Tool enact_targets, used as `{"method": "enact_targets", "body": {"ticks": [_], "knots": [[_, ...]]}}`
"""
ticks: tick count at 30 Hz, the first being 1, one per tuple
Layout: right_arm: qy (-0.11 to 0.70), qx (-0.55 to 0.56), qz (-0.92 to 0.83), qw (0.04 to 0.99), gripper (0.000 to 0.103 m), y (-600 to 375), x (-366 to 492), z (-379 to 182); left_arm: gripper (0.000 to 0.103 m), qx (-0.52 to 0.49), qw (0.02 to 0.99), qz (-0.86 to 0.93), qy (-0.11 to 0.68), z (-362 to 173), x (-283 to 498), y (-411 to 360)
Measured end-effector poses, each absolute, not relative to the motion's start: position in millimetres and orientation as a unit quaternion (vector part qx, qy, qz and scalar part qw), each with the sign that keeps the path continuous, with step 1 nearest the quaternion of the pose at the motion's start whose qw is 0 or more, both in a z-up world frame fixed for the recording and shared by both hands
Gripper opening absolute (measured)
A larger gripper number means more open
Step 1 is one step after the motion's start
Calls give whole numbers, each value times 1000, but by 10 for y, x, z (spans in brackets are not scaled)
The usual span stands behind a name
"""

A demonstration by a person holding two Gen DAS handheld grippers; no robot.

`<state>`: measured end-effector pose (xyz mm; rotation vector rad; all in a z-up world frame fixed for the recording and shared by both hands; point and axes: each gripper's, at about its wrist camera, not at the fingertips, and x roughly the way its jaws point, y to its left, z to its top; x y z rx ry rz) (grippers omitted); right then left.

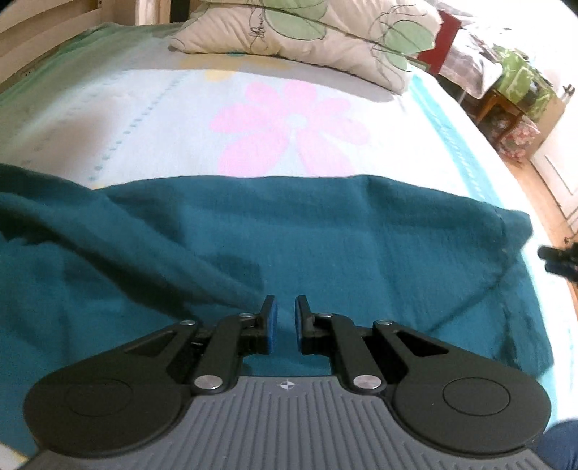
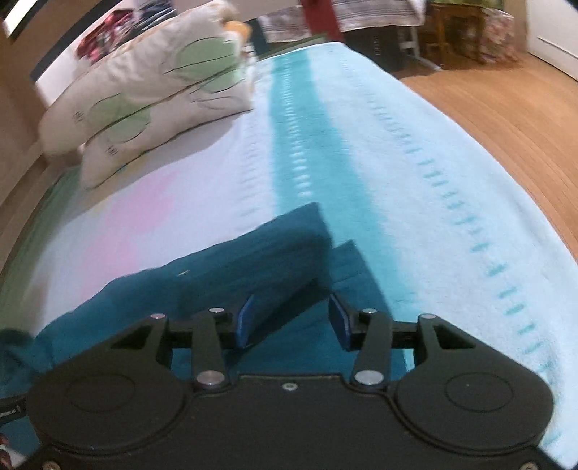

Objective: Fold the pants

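Teal pants (image 1: 325,235) lie spread across a pale bedsheet (image 1: 144,119) with a pink flower print. A raised fold runs from the left down to my left gripper (image 1: 286,314), which hovers low over the cloth. Its blue pads (image 1: 272,325) stand almost together, and I see no cloth in the narrow slit between them. In the right wrist view the pants (image 2: 253,260) end in a folded corner near the sheet's turquoise stripe. My right gripper (image 2: 290,318) is open just above that corner, its blue pads (image 2: 244,321) wide apart and pressing on nothing.
A leaf-print pillow (image 1: 307,32) (image 2: 144,94) lies at the head of the bed. The bed's right edge drops to a wooden floor (image 2: 505,108). Chairs and covered furniture (image 1: 513,90) stand beyond. A dark blurred shape (image 1: 560,260) shows at the right edge of the left wrist view.
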<state>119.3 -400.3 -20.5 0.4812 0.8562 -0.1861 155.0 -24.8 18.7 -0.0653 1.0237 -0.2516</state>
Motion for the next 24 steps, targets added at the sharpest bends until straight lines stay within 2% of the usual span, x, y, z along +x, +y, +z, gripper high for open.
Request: {"method": "enact_targets", "body": {"ticks": [4,8,15,21,24], "knots": [[453,247,-72,853,55,-4017,1293,-389,10,-34,846,-112,521,-5,1671,-258],[477,204,-50,853,55,-3803,1710,-338,10,-25,825,-109,554,-224,1697,-216],[429,221,34,875,55,-3455,2380,-186,10,-52,825,-116,550,-229,1652,-158],[381,217,-6,899,56,-3615,2060,-62,11,-59,825,-117,550,-234,1645,-127],[367,175,-58,912,61,-3836,1804,-53,11,-61,825,-113,550,-238,1656,-123]]}}
